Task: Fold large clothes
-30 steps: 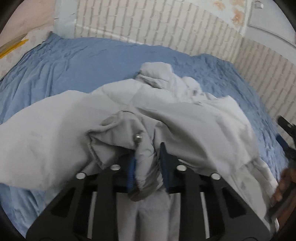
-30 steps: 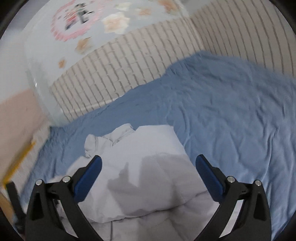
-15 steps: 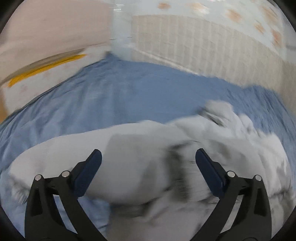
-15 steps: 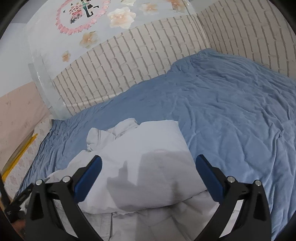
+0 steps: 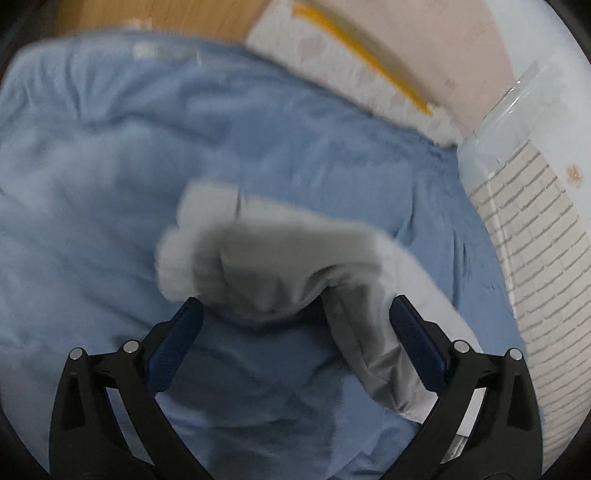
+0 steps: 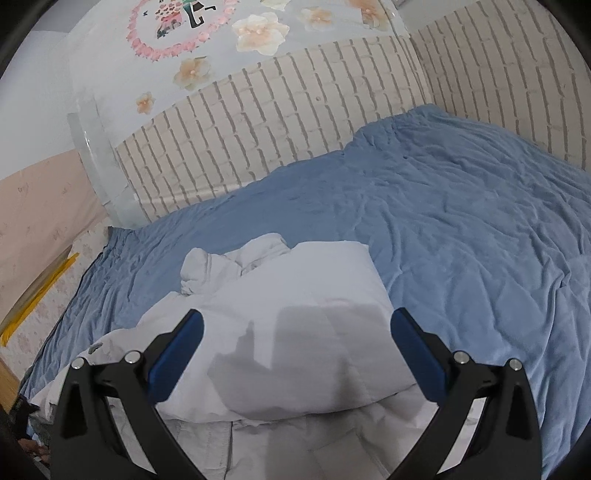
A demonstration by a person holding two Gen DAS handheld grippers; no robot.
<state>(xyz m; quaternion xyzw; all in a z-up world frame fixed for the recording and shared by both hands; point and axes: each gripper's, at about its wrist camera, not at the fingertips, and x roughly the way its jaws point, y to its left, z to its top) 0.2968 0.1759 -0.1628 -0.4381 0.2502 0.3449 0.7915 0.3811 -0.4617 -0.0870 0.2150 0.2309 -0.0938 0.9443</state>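
A pale grey padded jacket (image 6: 295,325) lies on the blue bed sheet (image 6: 461,229), partly folded, with its hood bunched at the far end. In the left wrist view, blurred by motion, a sleeve of the jacket (image 5: 280,258) stretches across the sheet (image 5: 110,184) just beyond my left gripper (image 5: 295,339). That gripper is open wide and nothing sits between its blue pads (image 5: 173,350). My right gripper (image 6: 295,350) hovers open over the folded body of the jacket, holding nothing.
A brick-pattern wall (image 6: 277,129) with flower stickers runs along the far side of the bed. A pale floral strip with a yellow bar (image 5: 369,59) borders the bed's left edge. Wood floor (image 5: 147,14) shows beyond it.
My left gripper let go of the jacket fabric, opened wide, then swung left and rolled toward the sleeve. The right gripper stayed open over the jacket.
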